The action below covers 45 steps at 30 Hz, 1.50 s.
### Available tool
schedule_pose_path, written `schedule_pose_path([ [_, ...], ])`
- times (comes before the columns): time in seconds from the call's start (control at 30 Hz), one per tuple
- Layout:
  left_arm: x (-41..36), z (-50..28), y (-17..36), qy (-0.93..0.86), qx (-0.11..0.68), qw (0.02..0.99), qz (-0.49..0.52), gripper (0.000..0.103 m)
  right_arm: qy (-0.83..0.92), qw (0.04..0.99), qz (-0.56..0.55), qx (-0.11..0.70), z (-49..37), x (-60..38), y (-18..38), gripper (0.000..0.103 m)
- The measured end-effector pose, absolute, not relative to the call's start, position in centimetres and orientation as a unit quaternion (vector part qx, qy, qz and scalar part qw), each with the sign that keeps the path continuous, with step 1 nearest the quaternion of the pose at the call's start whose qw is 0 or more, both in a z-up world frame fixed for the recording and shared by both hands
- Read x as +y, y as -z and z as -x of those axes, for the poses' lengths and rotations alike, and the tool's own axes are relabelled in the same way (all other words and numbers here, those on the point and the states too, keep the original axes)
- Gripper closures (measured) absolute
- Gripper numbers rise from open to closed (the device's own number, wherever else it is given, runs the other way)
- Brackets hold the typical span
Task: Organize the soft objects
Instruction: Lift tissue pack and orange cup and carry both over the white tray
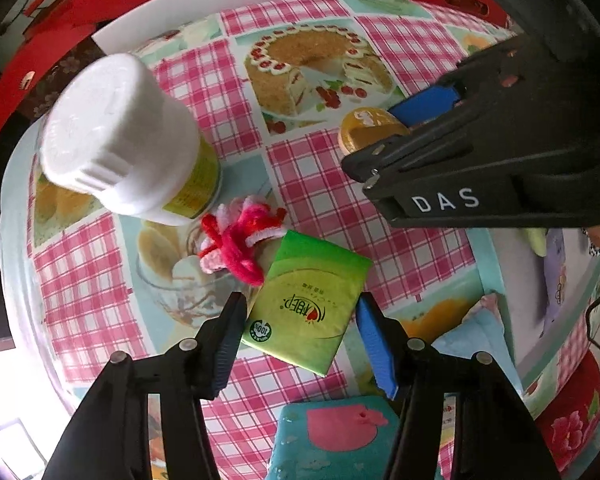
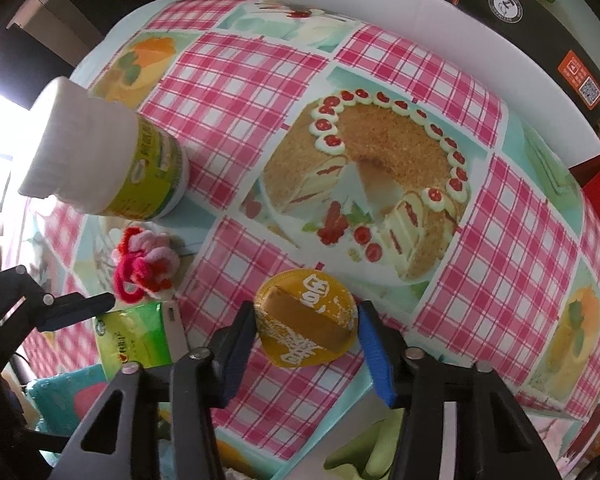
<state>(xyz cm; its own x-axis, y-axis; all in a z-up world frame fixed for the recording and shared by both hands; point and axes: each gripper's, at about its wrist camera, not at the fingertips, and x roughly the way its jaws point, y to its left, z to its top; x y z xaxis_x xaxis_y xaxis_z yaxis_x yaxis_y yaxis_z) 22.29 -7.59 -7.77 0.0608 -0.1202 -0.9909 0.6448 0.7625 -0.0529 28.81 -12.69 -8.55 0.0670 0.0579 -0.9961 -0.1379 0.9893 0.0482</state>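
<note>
A green tissue pack (image 1: 304, 304) lies on the checked tablecloth between the open fingers of my left gripper (image 1: 300, 336), which hovers just over it without holding it. A pink and red pipe-cleaner flower (image 1: 240, 240) lies just beyond the pack. The pack (image 2: 136, 340) and flower (image 2: 146, 266) also show at the left of the right wrist view. My right gripper (image 2: 306, 340) is open around a round yellow packet (image 2: 306, 328) lying on the cloth. The right gripper (image 1: 384, 132) also shows in the left wrist view, over that packet (image 1: 364, 128).
A white-lidded jar (image 1: 128, 140) stands left of the flower, seen also in the right wrist view (image 2: 104, 160). A teal box with a pink shape (image 1: 332, 436) sits at the near table edge. A white board (image 2: 420, 40) stands along the far edge.
</note>
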Motion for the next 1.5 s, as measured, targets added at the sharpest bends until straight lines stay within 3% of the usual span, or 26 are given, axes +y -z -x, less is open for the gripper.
schedule_pose_path([
  [0.43,-3.7,-23.0,4.1,0.248,0.623,0.728,-0.145,0.045,-0.062,0.747,-0.011,0.662,-27.8,-14.4,5.7,0.05],
  [0.97,-2.6,-17.4,-7.5,0.238,0.516,0.823,-0.018,0.045,0.003,0.833,-0.063,0.55,-18.1,-22.2,-7.0,0.05],
  [1.2,-6.2,-14.2,-9.2,0.261,0.482,0.836,0.006,0.045,0.053,0.865,-0.09,0.491,-12.0,-25.0,-9.3,0.05],
  [1.5,-10.6,-11.8,-6.2,0.282,0.495,0.822,0.022,0.045,0.133,0.876,-0.151,0.438,-4.7,-28.0,-8.6,0.05],
])
